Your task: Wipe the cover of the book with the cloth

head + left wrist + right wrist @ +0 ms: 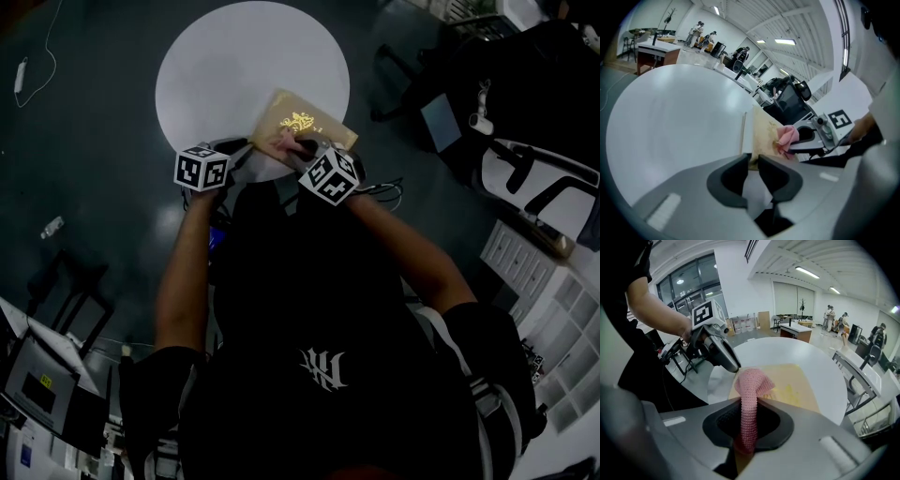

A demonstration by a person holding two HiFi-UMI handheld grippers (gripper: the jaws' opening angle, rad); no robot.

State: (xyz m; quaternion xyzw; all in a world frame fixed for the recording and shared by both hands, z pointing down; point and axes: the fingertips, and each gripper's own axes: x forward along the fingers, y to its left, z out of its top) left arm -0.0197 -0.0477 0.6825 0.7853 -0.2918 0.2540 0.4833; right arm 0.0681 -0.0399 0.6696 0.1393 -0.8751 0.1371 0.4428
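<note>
Right gripper: jaws clamped on the cloth. It is pink, a tight knit with a pebbly grain, squeezed into an upright roll. Its lower end drops into the dark throat behind my jaws and I lose it there. Its top flops forward in a soft fold over the book.

Left gripper: black jaws drawn close, pinching the book's near edge. The pinched strip is hidden between them.

From my head view, the two marker cubes cover both sets of jaws, and the right cube cuts off the book's near corner.

The book lies flat at the near rim of the tabletop, turned at an angle. The cover is tan, matte and rectangular, with a gold ornament whose detail is too fine to make out. The cloth rests on the cover's near part, beside the ornament.

The tabletop is round, white and smooth.

Beyond it is a dark floor, then some people by desks, too small to tell more.
</note>
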